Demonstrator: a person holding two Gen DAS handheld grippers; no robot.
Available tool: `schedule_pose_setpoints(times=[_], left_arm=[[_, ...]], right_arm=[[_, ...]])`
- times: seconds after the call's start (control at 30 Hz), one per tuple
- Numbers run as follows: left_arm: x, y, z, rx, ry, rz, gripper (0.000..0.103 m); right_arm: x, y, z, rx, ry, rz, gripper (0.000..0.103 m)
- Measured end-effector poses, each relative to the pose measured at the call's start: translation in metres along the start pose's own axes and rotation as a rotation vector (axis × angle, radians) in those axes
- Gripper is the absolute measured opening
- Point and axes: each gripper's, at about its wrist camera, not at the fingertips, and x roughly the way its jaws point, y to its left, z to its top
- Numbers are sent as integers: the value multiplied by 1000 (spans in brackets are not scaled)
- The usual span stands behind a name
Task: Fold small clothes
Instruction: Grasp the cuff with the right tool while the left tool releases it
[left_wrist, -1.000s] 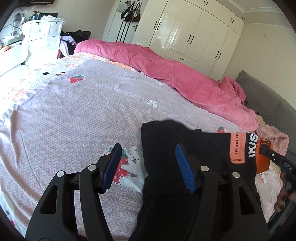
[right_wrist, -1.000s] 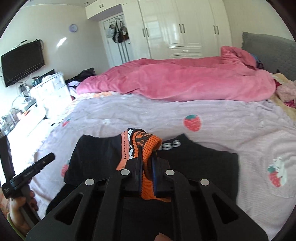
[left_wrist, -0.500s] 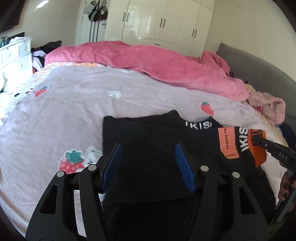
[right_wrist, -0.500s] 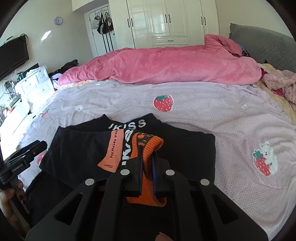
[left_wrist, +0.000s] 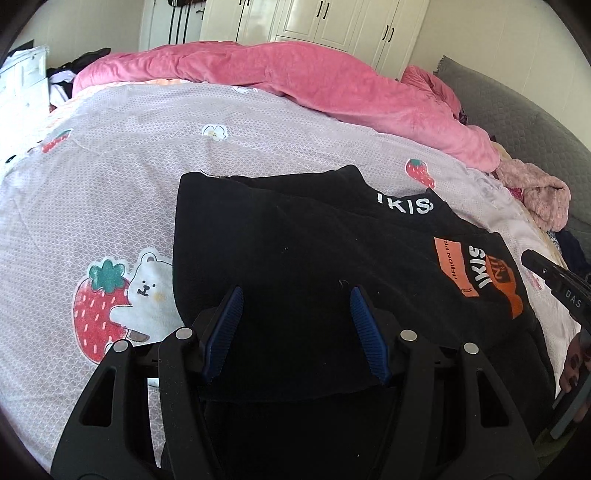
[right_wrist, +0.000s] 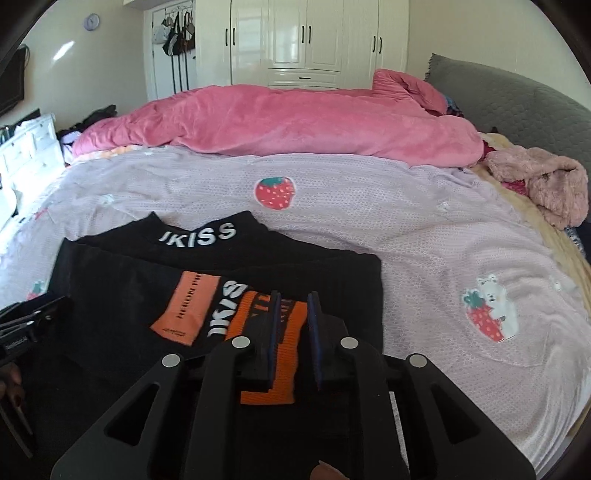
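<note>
Black sweater (right_wrist: 221, 280) lies on the lilac bedsheet (right_wrist: 424, 240), orange cuff (right_wrist: 273, 332) folded in across the chest. Right claw (right_wrist: 293, 325) has just been opening, cuff loose between. Left claw (left_wrist: 295, 317) apart, empty, over the sweater. Hem fold seemingly left.

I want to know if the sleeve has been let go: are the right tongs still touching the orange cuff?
Cannot tell. In the right wrist view the right tongs have just been opening, with the orange cuff between the pads, but no clear gap or contact shows.
</note>
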Motion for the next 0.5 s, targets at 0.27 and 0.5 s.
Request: schedule_pose_setpoints(times=[0.27,0.5], left_arm=[[-1,-1,1,0,1,2,52],[-1,0,1,0,1,0,52]], right_arm=[[2,39,-10,-55,47,195,28],[30,34,-26,-55,160,104,31]])
